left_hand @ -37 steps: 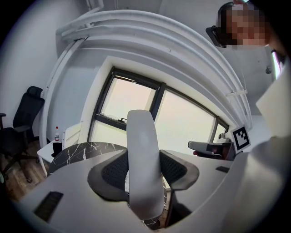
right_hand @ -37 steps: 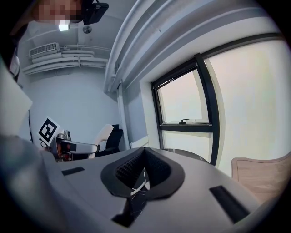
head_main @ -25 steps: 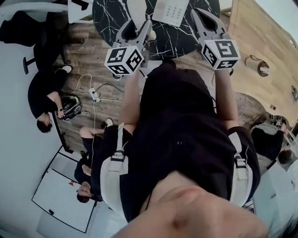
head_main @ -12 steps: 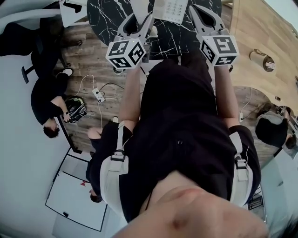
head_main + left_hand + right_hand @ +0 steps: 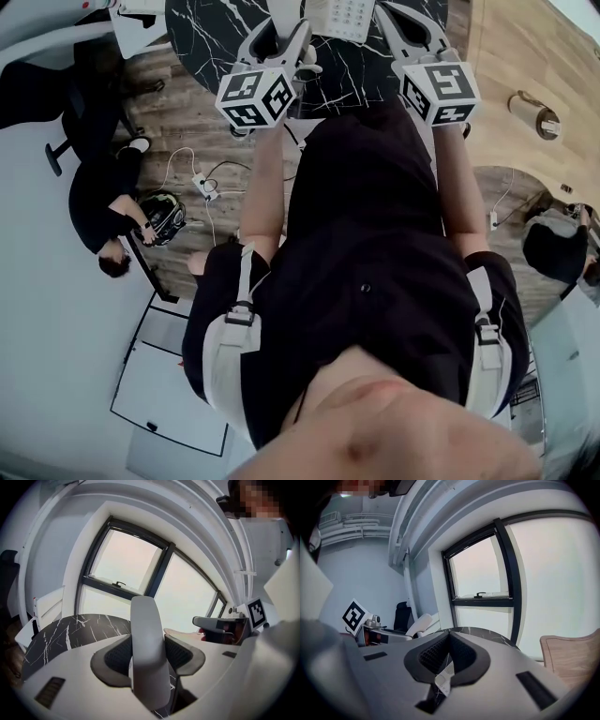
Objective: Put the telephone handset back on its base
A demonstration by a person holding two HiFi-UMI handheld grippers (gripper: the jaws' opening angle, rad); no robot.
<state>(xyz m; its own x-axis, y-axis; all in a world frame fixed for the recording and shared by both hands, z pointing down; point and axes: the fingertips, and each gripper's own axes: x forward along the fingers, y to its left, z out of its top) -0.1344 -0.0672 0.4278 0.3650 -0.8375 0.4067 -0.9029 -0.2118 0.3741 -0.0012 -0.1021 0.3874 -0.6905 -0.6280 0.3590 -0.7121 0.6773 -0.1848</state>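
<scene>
Dark marbled surface (image 5: 202, 28) fills the top of the head view, with the white telephone base (image 5: 345, 17) lying on it. Your left gripper (image 5: 277, 33) has its fingers (image 5: 116, 657) clamped on the pale handset (image 5: 148, 653), which stands upright between them (both pads press its sides). The handset is just left of the base and not on it. Your right gripper (image 5: 449, 654) is at the base's other side, its fingers pressed together on nothing.
</scene>
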